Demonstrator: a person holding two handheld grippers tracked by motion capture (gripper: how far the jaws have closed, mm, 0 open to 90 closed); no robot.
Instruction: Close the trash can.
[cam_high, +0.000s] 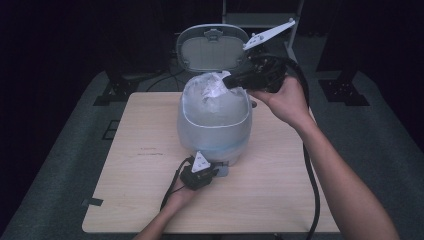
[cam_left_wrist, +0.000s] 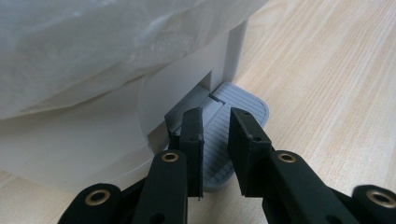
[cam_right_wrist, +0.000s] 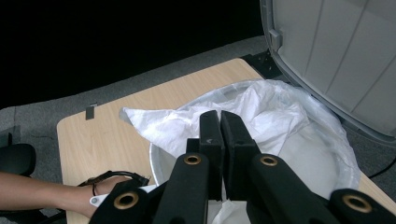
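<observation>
The right hand-held gripper hangs over the rim of the bin, at about one o'clock from the bin's middle in the high view. Its jaws are clenched on a fold of the white bag liner; in the right gripper view the two black jaws stand pressed almost together with the plastic bunched between and around them. The liner spreads out from the pinch across the bin's round mouth and hangs over its rim.

The left hand-held gripper sits low at the bin's foot, at six o'clock from the bin in the high view. Its jaws are drawn in, a narrow gap between them, and they rest on the ribbed grey pedal that juts from the base; nothing is gripped between them.

The lid stands raised at twelve o'clock, hinged back behind the mouth. The bin stands near the middle of the wooden table, a little toward its far edge.
</observation>
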